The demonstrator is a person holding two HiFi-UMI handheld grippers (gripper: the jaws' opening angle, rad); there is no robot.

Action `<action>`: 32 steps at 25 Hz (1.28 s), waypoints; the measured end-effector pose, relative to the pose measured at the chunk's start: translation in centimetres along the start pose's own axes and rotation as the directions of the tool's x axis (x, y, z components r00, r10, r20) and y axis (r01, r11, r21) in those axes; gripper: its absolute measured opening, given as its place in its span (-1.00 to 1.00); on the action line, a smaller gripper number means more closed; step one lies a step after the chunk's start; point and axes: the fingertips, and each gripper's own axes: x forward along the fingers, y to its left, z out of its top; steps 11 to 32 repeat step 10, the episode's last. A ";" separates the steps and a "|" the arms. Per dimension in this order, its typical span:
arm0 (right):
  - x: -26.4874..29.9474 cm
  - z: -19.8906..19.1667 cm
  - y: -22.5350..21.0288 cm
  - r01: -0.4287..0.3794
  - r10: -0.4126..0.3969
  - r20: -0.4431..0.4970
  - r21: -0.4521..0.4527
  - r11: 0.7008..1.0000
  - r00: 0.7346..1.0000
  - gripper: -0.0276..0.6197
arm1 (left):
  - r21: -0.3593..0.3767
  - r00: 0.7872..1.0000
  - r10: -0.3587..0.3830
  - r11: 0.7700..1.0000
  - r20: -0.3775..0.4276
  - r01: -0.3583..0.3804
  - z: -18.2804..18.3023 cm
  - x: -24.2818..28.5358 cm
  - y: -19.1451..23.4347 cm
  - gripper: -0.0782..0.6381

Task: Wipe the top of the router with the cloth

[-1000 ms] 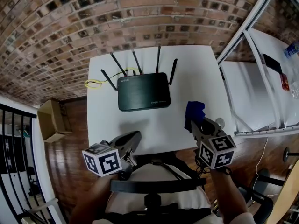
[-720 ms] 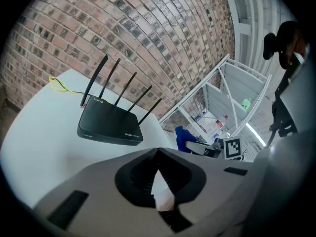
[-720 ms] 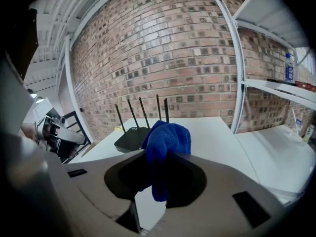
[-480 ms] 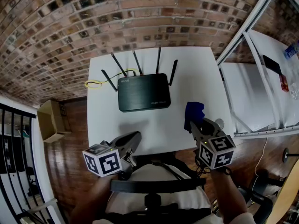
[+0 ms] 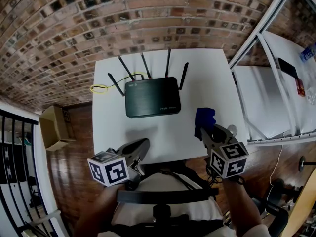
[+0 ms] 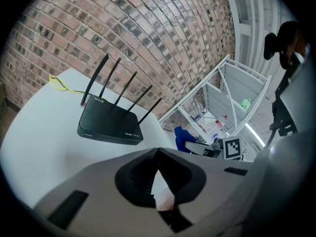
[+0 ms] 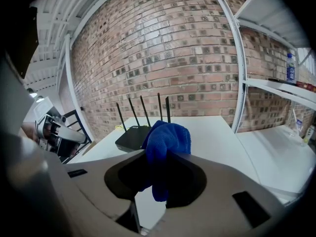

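A black router [image 5: 151,97] with several antennas lies on the white table [image 5: 202,83], towards its far side; it also shows in the left gripper view [image 6: 110,122] and the right gripper view [image 7: 132,137]. My right gripper [image 5: 203,131] is shut on a bunched blue cloth [image 5: 204,118] over the table's near right part, short of the router. The cloth [image 7: 165,149] fills the gap between its jaws. My left gripper [image 5: 144,144] hangs at the table's near edge, shut and empty [image 6: 157,152].
A yellow cable [image 5: 100,87] loops off the table's far left behind the router. A brick wall [image 5: 123,19] backs the table. A white metal shelf rack [image 5: 276,83] stands to the right, a cardboard box [image 5: 53,127] on the wood floor to the left.
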 end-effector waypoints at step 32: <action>0.7 0.2 0.8 -0.016 0.016 -0.013 -0.015 1.000 1.000 -0.59 | 0.004 1.000 0.002 1.000 -0.005 -0.002 0.4 -0.2 0.3 -0.70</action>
